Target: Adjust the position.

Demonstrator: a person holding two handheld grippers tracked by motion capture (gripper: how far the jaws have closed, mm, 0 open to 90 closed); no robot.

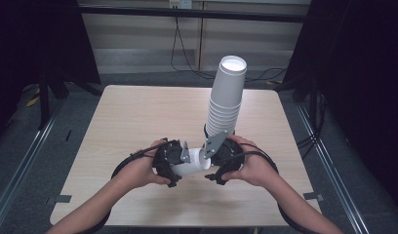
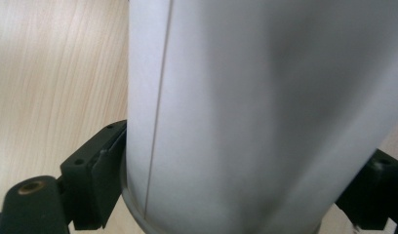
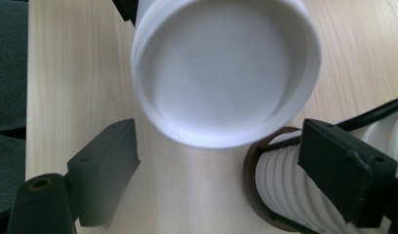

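Fingers of the left gripper (image 1: 173,163) are clamping a single white paper cup (image 1: 192,167); the left gripper view is showing both black pads (image 2: 105,168) pressing the cup wall (image 2: 265,117) near its rim. Fingers of the right gripper (image 1: 217,165) are standing apart, closing on nothing: in the right gripper view the jaws are flanking bare tabletop, with the cup's base (image 3: 226,73) hanging just beyond and above the gap.

Entries, largest to smallest:

1. Table (image 1: 138,117), light wood grain, carrying everything. Both hands are working at its near middle.

2. Stack of nested white cups (image 1: 226,100), standing on a dark round base on the table, just far and right of the hands, leaning slightly right toward its top, mouth facing up. The right gripper is sitting just beside its foot, whose ribbed rims (image 3: 285,195) are showing at the right jaw.

3. Single cup, lying roughly level above the table between the two grippers. Its long axis is running left to right: rim end in the left gripper, closed base pointing right, straight at the right gripper.

4. Deciding relation: the cup's free base end is lying just beside the right fingers and slightly off their gap. Judged from this, the right hand is the nearer one to take that end, or the left is carrying the cup clear of the stack; either way the cup would be meeting the open jaws base first, along its own axis.
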